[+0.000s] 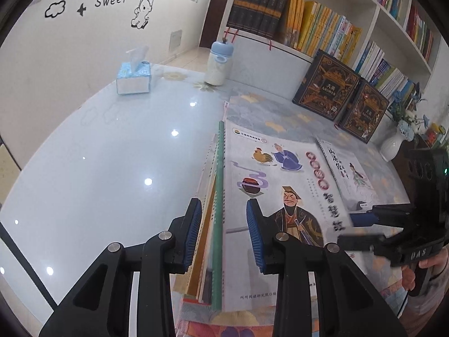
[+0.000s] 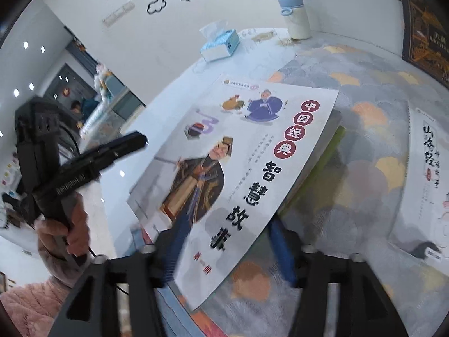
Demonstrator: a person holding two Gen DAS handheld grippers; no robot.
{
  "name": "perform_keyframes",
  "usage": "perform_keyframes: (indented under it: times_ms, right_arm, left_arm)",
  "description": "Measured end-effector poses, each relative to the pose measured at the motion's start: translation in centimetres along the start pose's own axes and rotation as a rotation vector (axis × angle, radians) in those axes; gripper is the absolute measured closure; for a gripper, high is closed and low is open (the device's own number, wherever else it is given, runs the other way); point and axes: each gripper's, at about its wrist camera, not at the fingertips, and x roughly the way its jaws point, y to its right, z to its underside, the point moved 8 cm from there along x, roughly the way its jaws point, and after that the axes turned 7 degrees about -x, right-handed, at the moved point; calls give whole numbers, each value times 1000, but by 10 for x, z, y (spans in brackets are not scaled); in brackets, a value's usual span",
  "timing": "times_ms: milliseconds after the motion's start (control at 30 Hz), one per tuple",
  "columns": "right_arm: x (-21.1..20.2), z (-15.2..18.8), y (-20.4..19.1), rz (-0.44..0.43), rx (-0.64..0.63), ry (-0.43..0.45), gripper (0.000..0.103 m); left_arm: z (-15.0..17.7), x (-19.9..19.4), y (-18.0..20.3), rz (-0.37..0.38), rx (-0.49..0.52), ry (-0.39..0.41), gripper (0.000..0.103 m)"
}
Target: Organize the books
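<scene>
- A stack [image 1: 213, 196] of thin books is seen lying flat at the edge of a patterned cloth [image 2: 364, 154] on the glossy table [image 1: 112, 154]. Its spines are turned toward the left wrist camera.
- The left gripper [image 1: 224, 205] is set narrow astride the spine edge, probably to square the stack. One pad is against the page edges; the other appears to stand off the green spine, so no firm grip is judged.
- The right gripper [image 2: 224, 227] is held wide. The near corner of the top book [image 2: 238, 154] lies between the jaws, unpinched as far as the blur allows; a release onto the stack is inferred.
- A second book [image 2: 429, 182] is noted apart on the cloth, not yet stacked.
- Two dark volumes [image 1: 327, 84] are leaned against the shelf [image 1: 376, 11], covers outward.
- Containers:
  - The shelf compartments are packed with upright books.
  - A tissue is drawn up from the tissue box [image 1: 134, 78].
  - Blue flowers are held in the vase [image 1: 393, 143].
  - The bottle [image 1: 217, 64] is lidded; its contents cannot be told.
</scene>
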Motion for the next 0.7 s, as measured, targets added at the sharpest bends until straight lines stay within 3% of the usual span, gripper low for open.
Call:
perform_keyframes:
  times_ms: [33, 67, 200, 267, 433, 500, 600, 700]
  right_arm:
    - [0, 1, 2, 29, -2, -4, 26]
    - [-1, 4, 4, 53, -1, -9, 25]
    - [12, 18, -6, 8, 4, -105, 25]
    - [16, 18, -21, -18, -22, -111, 22]
    - [17, 22, -47, 11, -103, -152, 21]
    - [15, 22, -45, 3, -103, -151, 21]
    - [-3, 19, -23, 35, -62, -76, 21]
    - [-28, 27, 7, 63, -4, 4, 21]
  left_arm:
    - [0, -2, -2, 1, -4, 5, 73]
    - [0, -2, -4, 2, -7, 5, 72]
    - [3, -2, -7, 8, -21, -3, 72]
    - [4, -3, -8, 6, -23, -3, 72]
    - [3, -11, -9, -30, -13, 16, 70]
    - [3, -14, -4, -52, 0, 28, 70]
    - [4, -18, 16, -65, 40, 43, 68]
    - [10, -15, 56, -17, 101, 32, 66]
